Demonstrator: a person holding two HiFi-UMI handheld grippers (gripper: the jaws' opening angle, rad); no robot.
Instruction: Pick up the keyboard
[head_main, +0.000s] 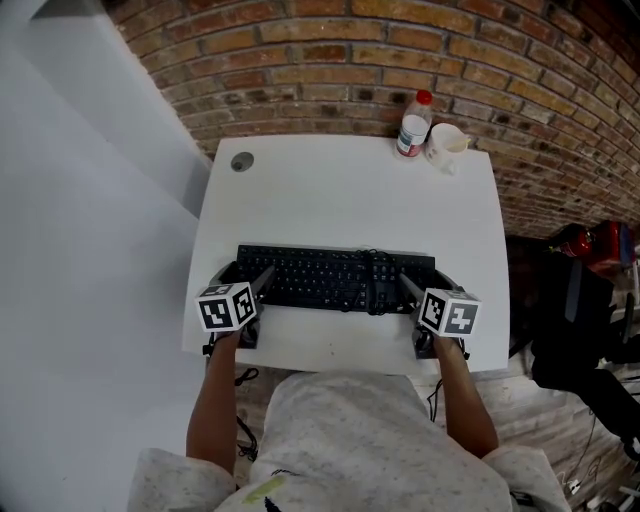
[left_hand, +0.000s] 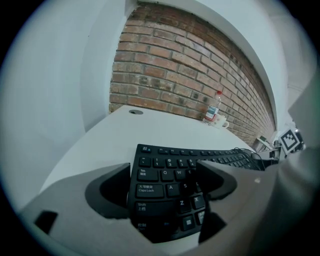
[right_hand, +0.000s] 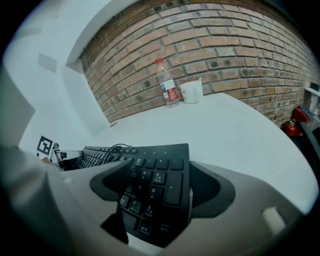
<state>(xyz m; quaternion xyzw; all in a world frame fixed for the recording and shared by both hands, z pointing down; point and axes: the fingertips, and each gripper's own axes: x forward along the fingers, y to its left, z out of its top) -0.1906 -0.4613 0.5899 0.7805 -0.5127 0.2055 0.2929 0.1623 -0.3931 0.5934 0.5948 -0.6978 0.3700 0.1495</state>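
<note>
Desk (head_main: 340, 190) open beyond keyboard (head_main: 320, 277); front edge close (bottle (head_main: 414, 125) far back).

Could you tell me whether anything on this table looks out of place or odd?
Only the cable: it lies bundled on the keys of the keyboard, right of centre. Nothing looks spilled or damaged.

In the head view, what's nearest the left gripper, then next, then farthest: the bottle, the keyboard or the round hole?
1. The keyboard, its left end between the left gripper jaws.
2. The round hole, back left corner of the table.
3. The bottle, back right.
</note>
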